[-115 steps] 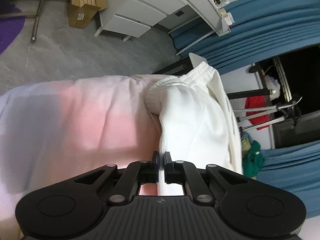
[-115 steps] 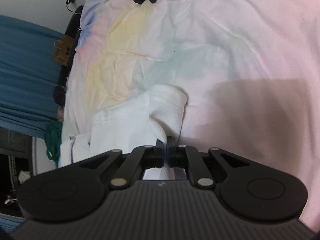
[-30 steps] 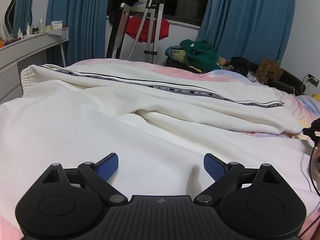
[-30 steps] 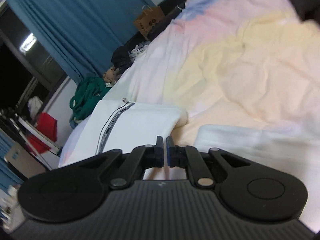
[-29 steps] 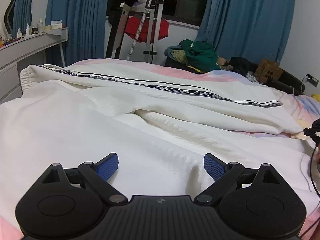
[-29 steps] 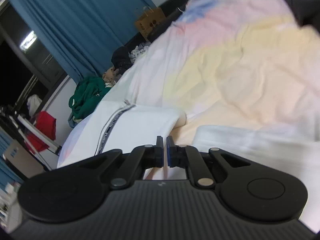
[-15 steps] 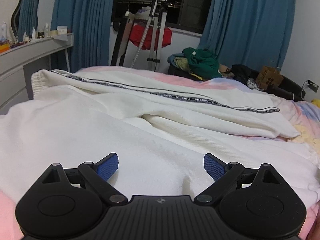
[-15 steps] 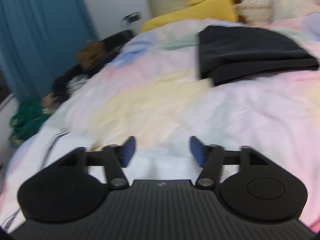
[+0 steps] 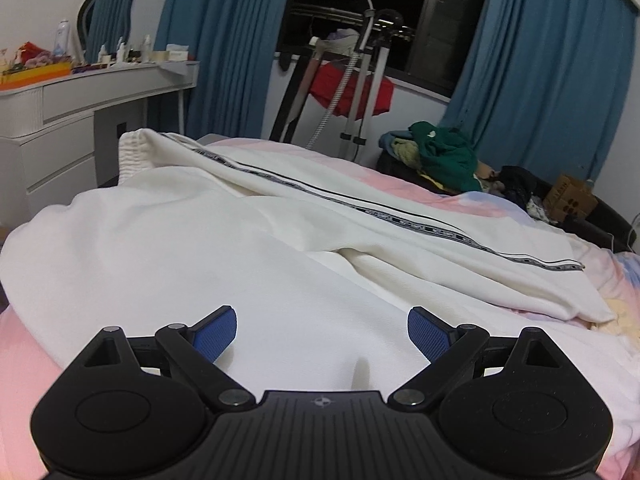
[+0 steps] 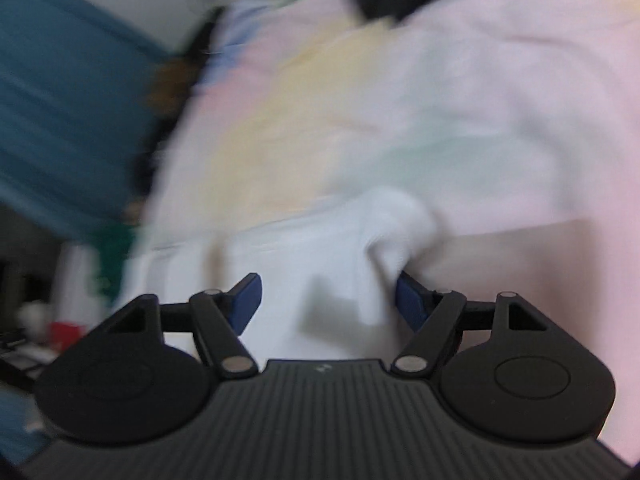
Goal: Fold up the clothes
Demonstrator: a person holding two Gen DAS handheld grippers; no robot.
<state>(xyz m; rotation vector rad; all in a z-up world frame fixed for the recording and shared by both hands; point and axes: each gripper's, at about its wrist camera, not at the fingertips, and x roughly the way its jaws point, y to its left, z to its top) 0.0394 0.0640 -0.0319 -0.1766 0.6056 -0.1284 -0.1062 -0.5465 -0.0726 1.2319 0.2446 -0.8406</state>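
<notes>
Two grippers, both with jaws apart and nothing between the pads. A second ago the right gripper (image 10: 328, 300) was pinched shut on white cloth; half a second ago it had let go and pointed up the bed, and now it tilts back down over a bunched corner of the trousers (image 9: 280, 232). Its view is smeared by motion, so we cannot tell whether the right-hand pad touches that corner or sits just beside it. The left gripper (image 9: 320, 332) was clamped on the cloth nearly four seconds ago; it has been spread for the last second and hovers low over the near leg.

State of the garment — white trousers lie lengthwise across the bed (image 9: 420, 184), waistband (image 9: 134, 152) at the far left by the dresser (image 9: 60, 120), one leg with its dark printed stripe (image 9: 400, 216) lying over or alongside the other, cuff end near the right.

Reading: both releases suggest a lay-out or a lengthwise fold has just been set down. We judge the right gripper is lining up on the cuff corner, though the blur leaves this open.

Containers: a cardboard box (image 9: 572, 200) stands beyond the bed at the right — contents not visible. Dresser drawers are closed.
</notes>
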